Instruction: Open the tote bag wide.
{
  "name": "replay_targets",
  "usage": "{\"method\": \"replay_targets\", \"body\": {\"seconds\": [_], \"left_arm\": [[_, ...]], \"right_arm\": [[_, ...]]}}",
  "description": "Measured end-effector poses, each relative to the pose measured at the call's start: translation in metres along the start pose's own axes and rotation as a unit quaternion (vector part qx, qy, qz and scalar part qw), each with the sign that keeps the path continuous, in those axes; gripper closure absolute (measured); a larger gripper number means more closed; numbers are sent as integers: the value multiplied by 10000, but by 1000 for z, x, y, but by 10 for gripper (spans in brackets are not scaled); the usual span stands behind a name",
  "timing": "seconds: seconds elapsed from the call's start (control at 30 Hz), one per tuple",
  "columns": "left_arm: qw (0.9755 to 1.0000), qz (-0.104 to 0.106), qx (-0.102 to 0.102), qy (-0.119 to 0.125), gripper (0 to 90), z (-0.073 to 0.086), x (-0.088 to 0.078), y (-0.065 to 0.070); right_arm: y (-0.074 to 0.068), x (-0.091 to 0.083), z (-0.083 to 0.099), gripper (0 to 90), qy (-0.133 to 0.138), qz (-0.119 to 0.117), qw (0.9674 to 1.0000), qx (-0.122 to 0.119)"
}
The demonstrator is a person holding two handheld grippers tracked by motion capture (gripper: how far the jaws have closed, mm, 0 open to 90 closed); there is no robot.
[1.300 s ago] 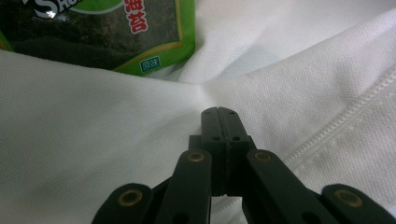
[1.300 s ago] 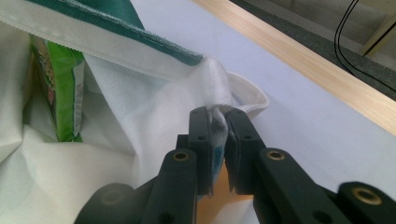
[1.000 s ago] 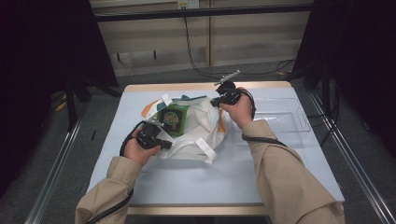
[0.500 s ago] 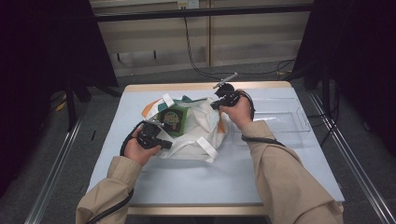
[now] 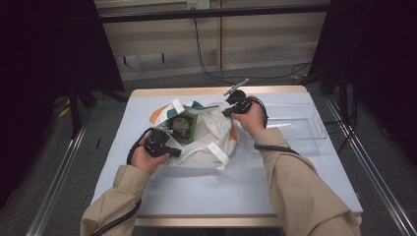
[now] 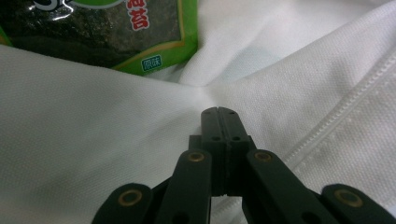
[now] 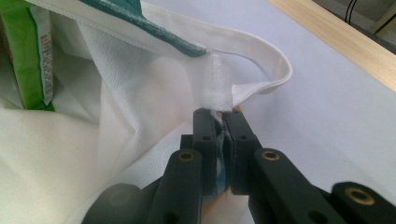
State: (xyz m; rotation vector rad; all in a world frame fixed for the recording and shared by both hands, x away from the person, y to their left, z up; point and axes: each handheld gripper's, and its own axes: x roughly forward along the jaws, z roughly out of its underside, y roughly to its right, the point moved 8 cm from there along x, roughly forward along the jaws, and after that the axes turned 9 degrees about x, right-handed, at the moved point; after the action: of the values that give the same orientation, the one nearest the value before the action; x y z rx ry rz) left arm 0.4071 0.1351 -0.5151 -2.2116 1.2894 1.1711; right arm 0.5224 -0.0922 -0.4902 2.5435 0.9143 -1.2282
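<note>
Meanwhile, both grippers pinched the white bag (image 5: 206,142) lying mid-table (image 5: 295,187): the left gripper (image 6: 218,112) clamped its near cloth, the right gripper (image 7: 219,116) its far rim; a green packet (image 5: 183,127) sat inside.

bag (image 5: 204,140) on table (image 5: 206,194) centre | packet (image 5: 182,127) in bag | tray (image 5: 300,120) right of bag

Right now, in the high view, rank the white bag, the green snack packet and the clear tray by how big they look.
1. Clear tray and white bag: alike, unranked.
2. Green snack packet, part hidden in the bag.
</note>
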Motion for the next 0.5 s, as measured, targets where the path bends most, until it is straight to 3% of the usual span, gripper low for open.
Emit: {"method": "replay_targets", "body": {"seconds": [0.1,0.13,0.2,0.3,0.37,0.43,0.47,0.5], "left_arm": [[10000,12,-1,-14,900,0,0,0],[9999,17,104,-100,900,1,-1,-1],[10000,-4,-3,-30,900,0,0,0],[9997,71,173,-162,900,2,-3,-3],[9998,49,98,-144,900,1,-4,-3],[9999,69,-127,44,879,-3,-3,-1],[10000,44,15,-33,858,-3,-5,-2],[10000,27,-71,57,843,-6,-6,-1]], "right_arm": [[0,1,2,853,-76,57,10000,-8],[1,2,2,854,-70,51,9999,-83],[0,2,3,854,-99,95,9998,-110],[0,0,3,849,-55,81,9999,-58],[-2,-4,3,835,-2,33,10000,-27],[-2,-8,2,800,82,12,10000,-32],[-3,-10,2,778,103,1,9999,12],[-4,-13,2,762,102,-21,9999,29]]}}
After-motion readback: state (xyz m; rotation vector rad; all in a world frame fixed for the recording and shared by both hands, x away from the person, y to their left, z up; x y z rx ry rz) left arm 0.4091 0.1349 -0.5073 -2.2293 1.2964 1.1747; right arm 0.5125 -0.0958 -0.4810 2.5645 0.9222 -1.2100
